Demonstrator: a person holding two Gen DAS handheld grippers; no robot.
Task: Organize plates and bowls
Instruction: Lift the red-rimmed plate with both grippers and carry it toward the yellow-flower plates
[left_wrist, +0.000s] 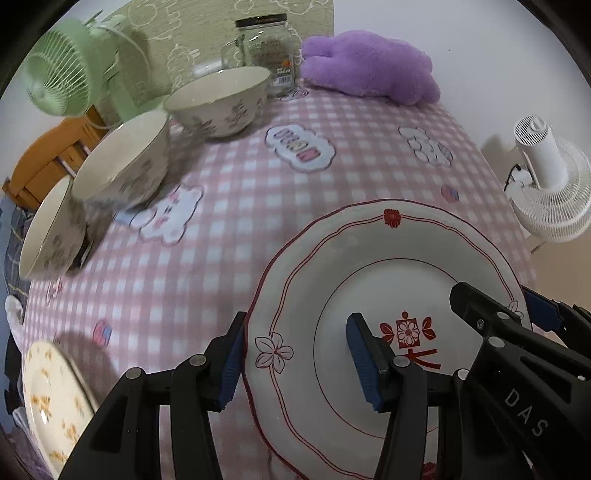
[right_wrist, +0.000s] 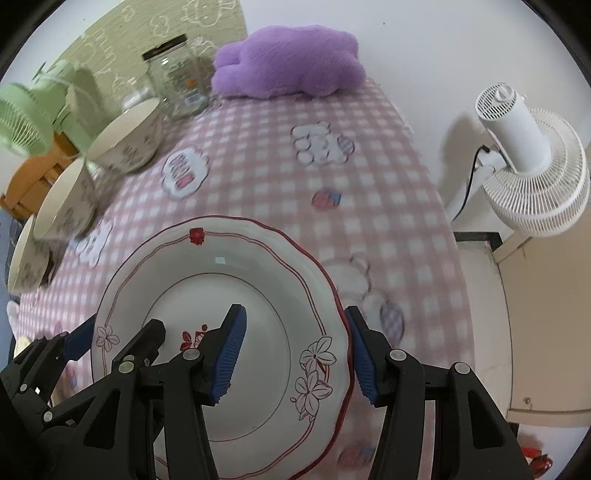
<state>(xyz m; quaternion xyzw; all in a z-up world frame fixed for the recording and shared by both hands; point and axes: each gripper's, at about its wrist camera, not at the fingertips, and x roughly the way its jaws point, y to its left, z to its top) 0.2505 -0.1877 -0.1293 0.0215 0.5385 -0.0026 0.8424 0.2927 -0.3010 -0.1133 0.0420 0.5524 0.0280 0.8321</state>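
Observation:
A white plate with red trim and flowers (left_wrist: 332, 266) lies on the pink checked tablecloth (left_wrist: 236, 206). My left gripper (left_wrist: 299, 362) is open and straddles the plate's left rim. My right gripper (right_wrist: 295, 354) is open and straddles the right rim of the same plate (right_wrist: 207, 258); it also shows in the left wrist view (left_wrist: 517, 314). Three floral bowls stand in a row at the left: far (left_wrist: 221, 103), middle (left_wrist: 125, 162), near (left_wrist: 51, 229). A cream plate with orange flowers (left_wrist: 55, 406) lies at the lower left.
A glass jar (left_wrist: 269, 51) and a purple plush cushion (left_wrist: 369, 66) sit at the table's far end. A green fan (left_wrist: 62, 81) stands at the far left, a white fan (left_wrist: 550, 184) beyond the right table edge. A wooden chair (left_wrist: 48, 158) is behind the bowls.

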